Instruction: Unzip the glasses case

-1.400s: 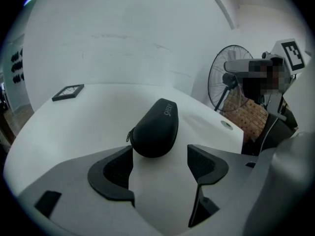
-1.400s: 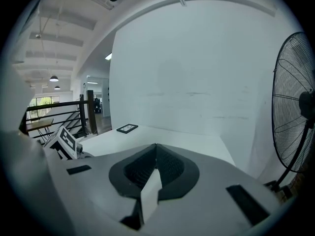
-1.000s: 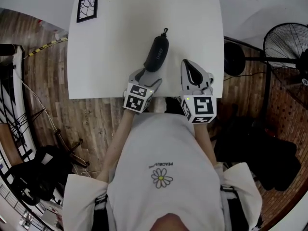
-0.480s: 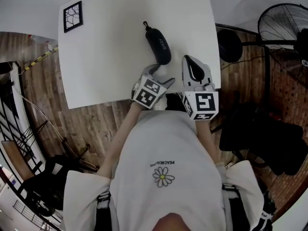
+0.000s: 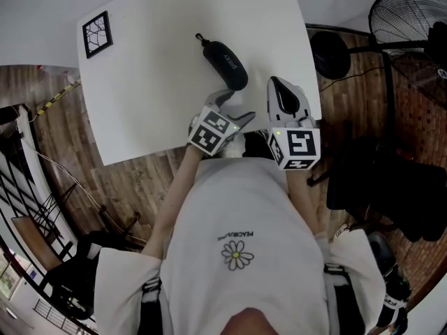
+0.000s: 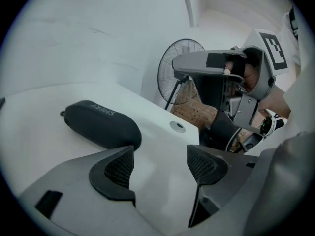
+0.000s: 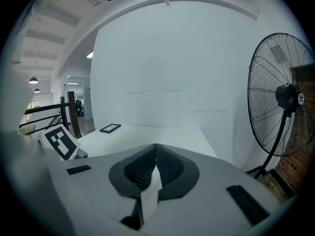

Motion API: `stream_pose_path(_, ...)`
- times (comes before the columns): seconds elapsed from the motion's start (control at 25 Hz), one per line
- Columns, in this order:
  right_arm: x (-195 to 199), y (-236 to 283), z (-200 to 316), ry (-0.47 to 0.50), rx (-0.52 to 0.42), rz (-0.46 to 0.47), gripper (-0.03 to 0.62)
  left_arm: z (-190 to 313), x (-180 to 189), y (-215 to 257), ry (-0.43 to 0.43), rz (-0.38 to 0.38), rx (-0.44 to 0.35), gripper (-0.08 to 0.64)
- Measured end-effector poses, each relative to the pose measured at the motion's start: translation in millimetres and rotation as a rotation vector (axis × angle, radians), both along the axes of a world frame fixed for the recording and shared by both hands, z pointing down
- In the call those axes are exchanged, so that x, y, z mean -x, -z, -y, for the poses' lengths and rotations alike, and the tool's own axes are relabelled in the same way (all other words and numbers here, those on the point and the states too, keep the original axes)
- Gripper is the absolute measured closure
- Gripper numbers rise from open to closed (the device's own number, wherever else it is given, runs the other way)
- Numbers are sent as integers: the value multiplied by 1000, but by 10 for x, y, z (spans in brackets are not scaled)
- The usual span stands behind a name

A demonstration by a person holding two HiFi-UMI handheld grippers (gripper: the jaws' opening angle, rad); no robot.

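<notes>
Black and closed, the glasses case [image 5: 225,65] lay slanted on the white table [image 5: 154,89], in its right-hand part, with the zip pull at the end farther from the person. The left gripper [image 5: 235,107] was just beside the case's near end with its jaws wide apart. Only bare tabletop showed between its pads [image 6: 117,167], which did not touch the case. The right gripper [image 5: 274,84] was at the table's right edge, apart from the case, its jaws pressed together on nothing.
</notes>
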State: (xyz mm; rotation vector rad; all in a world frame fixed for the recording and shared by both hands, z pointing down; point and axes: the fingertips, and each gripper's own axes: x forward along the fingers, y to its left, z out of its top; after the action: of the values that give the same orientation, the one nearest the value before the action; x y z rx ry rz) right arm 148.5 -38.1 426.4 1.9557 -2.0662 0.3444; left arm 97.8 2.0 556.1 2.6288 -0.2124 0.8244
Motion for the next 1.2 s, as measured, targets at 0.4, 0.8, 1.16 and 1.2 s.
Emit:
stream_pose_path(0.4, 13, -235, 14, -102, 95, 52, 584, 748, 316, 733, 130, -73, -85, 545)
stream_pose_path(0.8, 532, -781, -51, -65, 313, 234, 357, 1218, -34, 533, -32, 95, -275, 545)
stream_pose_path(1.16, 846, -1420, -6, -179, 447, 371, 411, 1145, -40, 218, -142, 173, -261, 545)
stream_pose_path(1.2, 844, -1470, 31, -211, 454, 362, 411, 1159, -55, 232, -140, 166, -255, 545)
